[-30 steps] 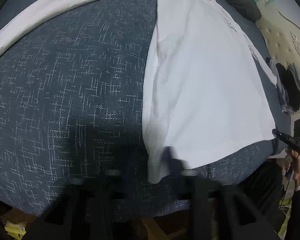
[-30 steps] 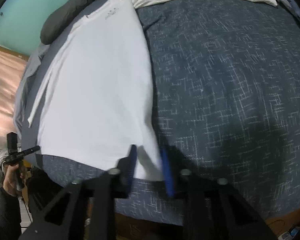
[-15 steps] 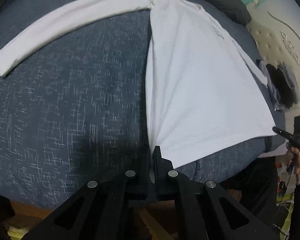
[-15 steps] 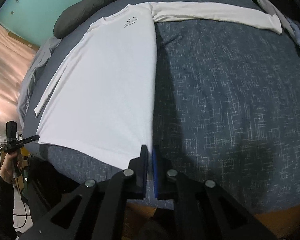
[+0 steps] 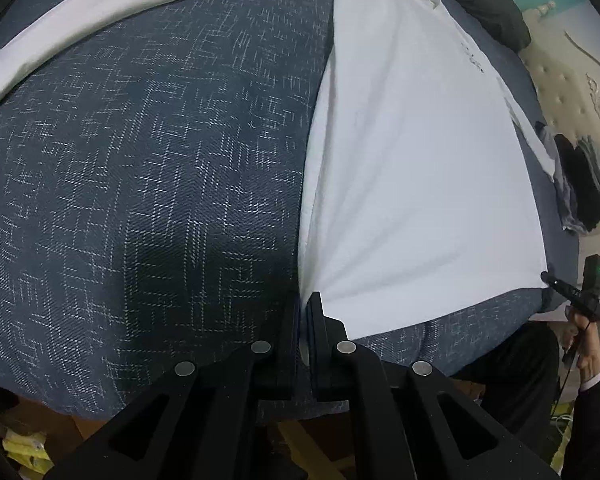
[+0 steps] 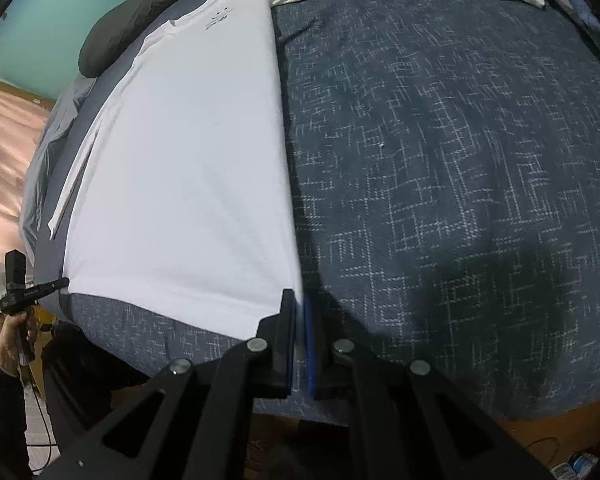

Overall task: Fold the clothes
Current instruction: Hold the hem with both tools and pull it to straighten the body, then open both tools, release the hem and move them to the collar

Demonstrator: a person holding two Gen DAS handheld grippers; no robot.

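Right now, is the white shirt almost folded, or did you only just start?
Only just started. The white shirt lies spread flat on the blue bed cover, sleeve stretched out. The left hand-held gripper and right hand-held gripper each pinch a bottom hem corner. No fold shows yet; all folding remains.

Left tool (image 5: pixel 303 312) low, jaws pinched together, right tool (image 6: pixel 298 312) low, jaws likewise pinched together

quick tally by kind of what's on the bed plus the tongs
white long-sleeve shirt: 1
dark grey pillow: 1
pile of dark clothes: 1
tongs: 2, left tongs, right tongs, both shut on the shirt hem
total: 5
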